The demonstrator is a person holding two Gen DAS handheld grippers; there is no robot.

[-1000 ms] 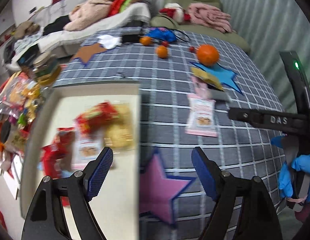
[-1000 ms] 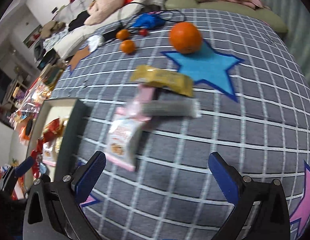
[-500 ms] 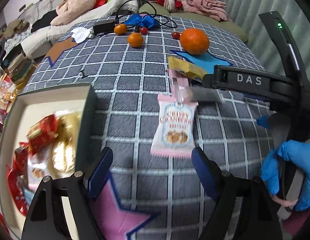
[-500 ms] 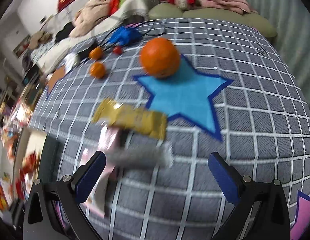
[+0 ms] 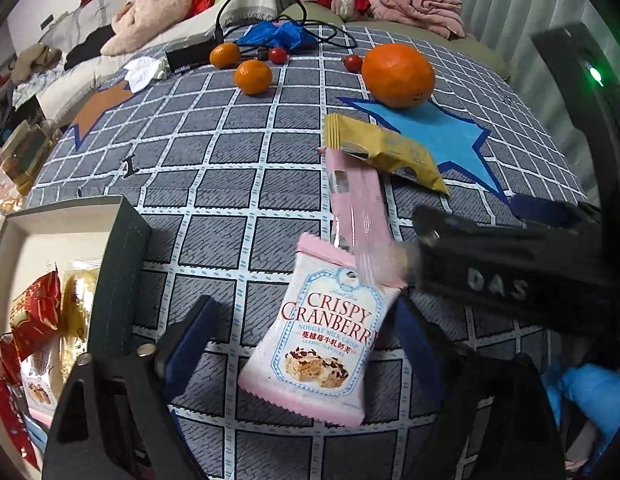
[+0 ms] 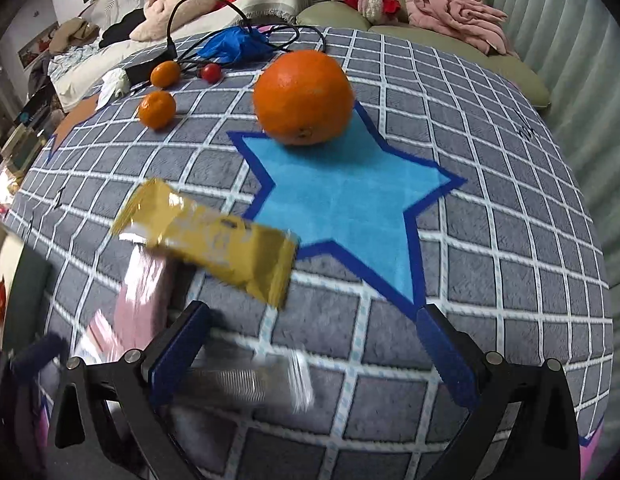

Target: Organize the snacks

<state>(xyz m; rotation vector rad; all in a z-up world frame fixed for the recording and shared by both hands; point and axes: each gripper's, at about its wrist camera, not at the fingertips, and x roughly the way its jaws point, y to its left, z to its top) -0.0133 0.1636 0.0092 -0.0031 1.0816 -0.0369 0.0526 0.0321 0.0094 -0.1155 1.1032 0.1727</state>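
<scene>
A pink "Crispy Cranberry" packet (image 5: 321,344) lies on the checked cloth between the fingers of my open left gripper (image 5: 310,340). A long pink bar (image 5: 357,216) and a yellow bar (image 5: 385,152) lie just beyond it. In the right wrist view my right gripper (image 6: 310,348) is open, with a blurred silvery-grey bar (image 6: 250,380) between its fingers near the left one. The yellow bar (image 6: 214,244) and the pink bar (image 6: 142,292) lie ahead to the left. The snack box (image 5: 34,224) with several packets (image 5: 38,312) is at the left.
A large orange (image 5: 397,74) sits on a blue star mat (image 5: 433,136). Two small oranges (image 5: 252,76), cherry tomatoes (image 5: 278,55), a blue bag (image 5: 278,36) and a black cable lie at the far side. The right gripper's black body (image 5: 509,264) is close on the right.
Both grippers have moved forward and down. The left one now brackets the cranberry packet; the right one has come over the grey bar. Both stay open.
</scene>
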